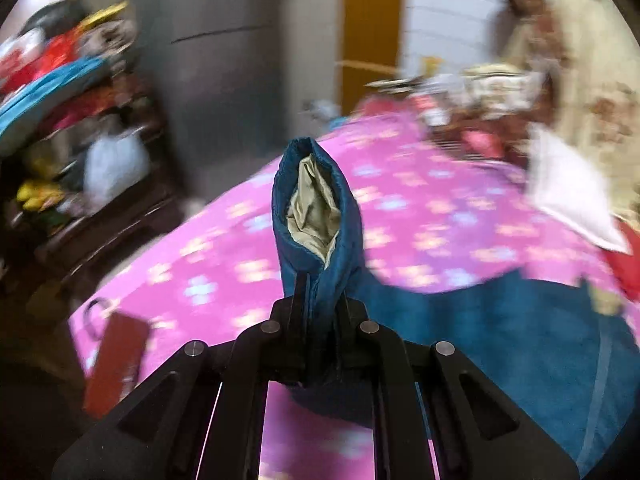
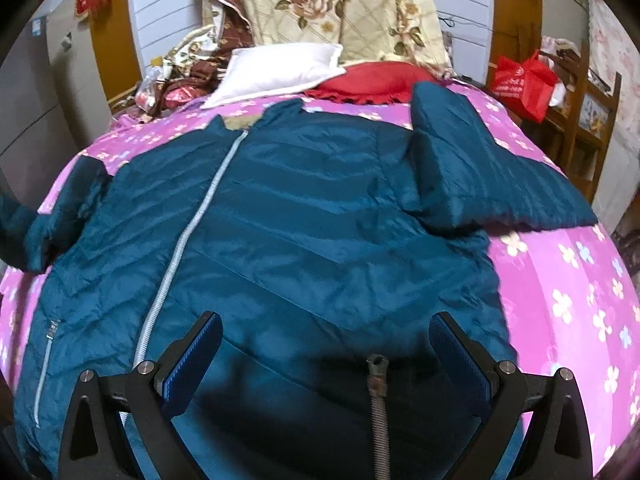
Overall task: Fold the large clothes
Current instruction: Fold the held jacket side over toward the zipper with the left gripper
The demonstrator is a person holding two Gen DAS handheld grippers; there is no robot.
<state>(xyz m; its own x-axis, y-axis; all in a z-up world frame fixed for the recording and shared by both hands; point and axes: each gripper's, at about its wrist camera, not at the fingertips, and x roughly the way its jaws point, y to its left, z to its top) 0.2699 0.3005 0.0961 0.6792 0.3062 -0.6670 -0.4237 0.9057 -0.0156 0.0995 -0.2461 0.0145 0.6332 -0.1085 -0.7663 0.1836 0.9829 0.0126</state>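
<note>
1. The left tool is clamped on the cuff of a sleeve of the teal jacket. The cuff stands up out of the closed jaws toward 12 o'clock and shows its pale beige lining. In the left wrist view the rest of the jacket lies at 4 o'clock from this tool, low on the bed.

2. The right tool has its jaws wide apart and holds nothing. It hangs over the hem of the jacket, with the blue ribbed pads on either side of bare fabric.

3. In the right wrist view the jacket lies front up on the bed, its long axis from 6 o'clock (hem) to 12 o'clock (collar). The light zipper follows this line, a little left of centre.

4. The other sleeve lies spread at 2 o'clock — the right tool is the nearer one for it, I judge. The coming fold probably carries the held sleeve across the body toward the zipper.

5. The jacket is quilted and shiny, puffy and slippery — it may spring back. The bed cover is pink with a flower print. A white pillow and a red cushion lie at 12 o'clock, beyond the collar.
</note>
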